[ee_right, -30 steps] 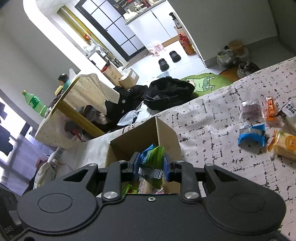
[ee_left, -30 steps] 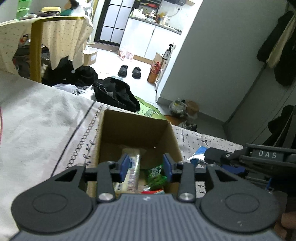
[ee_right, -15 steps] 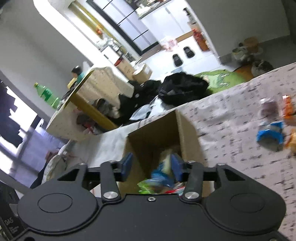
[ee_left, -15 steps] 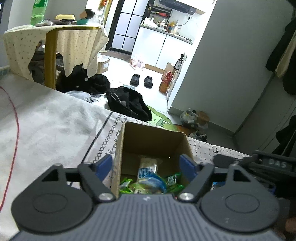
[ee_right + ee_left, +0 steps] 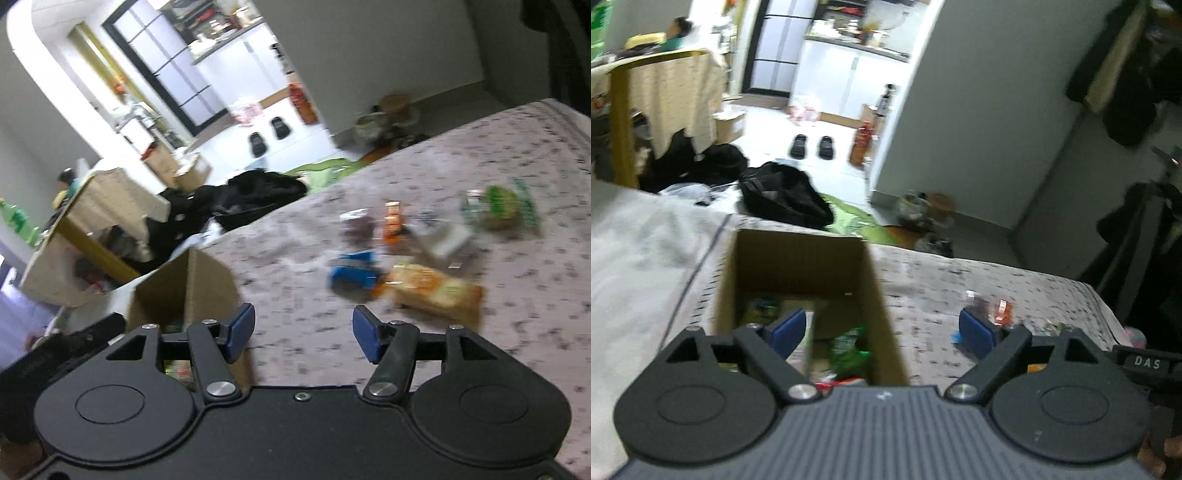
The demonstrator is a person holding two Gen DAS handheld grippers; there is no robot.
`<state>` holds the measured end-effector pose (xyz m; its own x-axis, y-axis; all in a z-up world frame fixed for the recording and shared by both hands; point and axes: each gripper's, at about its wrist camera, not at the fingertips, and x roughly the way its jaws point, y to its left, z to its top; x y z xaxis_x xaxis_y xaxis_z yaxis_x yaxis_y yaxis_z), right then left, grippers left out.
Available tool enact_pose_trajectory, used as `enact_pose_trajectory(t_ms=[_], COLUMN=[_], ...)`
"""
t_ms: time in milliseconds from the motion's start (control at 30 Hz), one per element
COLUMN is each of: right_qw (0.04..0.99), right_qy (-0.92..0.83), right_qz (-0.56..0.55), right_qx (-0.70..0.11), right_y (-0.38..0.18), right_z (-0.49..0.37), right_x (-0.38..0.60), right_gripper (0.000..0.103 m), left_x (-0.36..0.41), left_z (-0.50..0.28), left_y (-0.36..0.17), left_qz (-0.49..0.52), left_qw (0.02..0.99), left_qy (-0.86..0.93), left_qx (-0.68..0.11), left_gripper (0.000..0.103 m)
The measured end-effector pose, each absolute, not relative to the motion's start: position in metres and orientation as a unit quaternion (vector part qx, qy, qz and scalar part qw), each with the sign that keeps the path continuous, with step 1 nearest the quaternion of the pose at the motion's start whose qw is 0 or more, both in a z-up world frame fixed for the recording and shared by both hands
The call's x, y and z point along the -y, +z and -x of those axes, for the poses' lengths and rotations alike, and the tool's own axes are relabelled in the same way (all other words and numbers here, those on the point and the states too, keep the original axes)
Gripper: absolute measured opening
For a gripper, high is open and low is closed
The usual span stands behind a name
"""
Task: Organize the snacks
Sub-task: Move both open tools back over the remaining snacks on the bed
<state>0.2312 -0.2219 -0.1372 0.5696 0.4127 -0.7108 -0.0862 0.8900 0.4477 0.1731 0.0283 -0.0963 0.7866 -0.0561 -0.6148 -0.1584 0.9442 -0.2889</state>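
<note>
two grippers are seen, each with blue-padded fingers spread wide apart and nothing held between them. the left gripper (image 5: 882, 330) is poised over the right wall of an open brown cardboard box (image 5: 798, 258), its left pad above the box's inside and its right pad above the grey speckled tablecloth (image 5: 960, 280) to the right of the box. inside the box, a green snack wrapper (image 5: 849, 352) and other packets are made out near the close edge, though they are blurred.

the right gripper (image 5: 303, 332) is held above the tablecloth (image 5: 295, 266), just right of the cardboard box (image 5: 192, 284), whose corner is seen at the left of that view. several loose snacks are spread on the cloth beyond the pads: a blue packet (image 5: 354, 275) nearest, a long orange-and-tan wrapped cake (image 5: 436, 291) touching it on the right, a small orange packet (image 5: 393, 219) and a dark reddish packet (image 5: 356, 221) farther off, a pale flat packet (image 5: 441, 236) between them, and a green-labelled clear packet (image 5: 498, 206) at the far right. these snacks are well apart from the box.

both views are smeared by motion, so print on the wrappers cannot be read. on the floor beyond the table, a black bag (image 5: 786, 199) and a pair of black slippers (image 5: 812, 146) are seen.
</note>
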Motion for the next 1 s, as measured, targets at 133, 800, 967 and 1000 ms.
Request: enact_pose_trajectory(t_ms=[133,800,967,1000], right_qw=[0.871,0.894,0.896,0.897], right_qy=[0.128,0.100,0.084,0.080], right_qz=[-0.190,-0.164,-0.168,-0.169], right_qx=[-0.434,-0.404,-0.402,-0.402], right_y=[-0.135,-0.121,-0.124,-0.125], right_z=[-0.223,-0.194,-0.191,-0.191], right_x=[0.244,0.317,0.332,0.335], right_gripper=[0.062,0.103,0.103,0.103], left_x=[-0.003,0.086,0.097,0.098], left_z=[-0.182,-0.196,-0.204,-0.205], left_y=[-0.097,-0.100,-0.101,-0.101], left_qz=[0.156,0.071,0.054,0.052], left_qw=[0.929,0.920,0.919,0.918], left_qy=[-0.011,-0.088,-0.097,-0.099], left_qx=[-0.336,-0.374,-0.379,-0.380], left_gripper=[0.089,0.103,0.103,0.103])
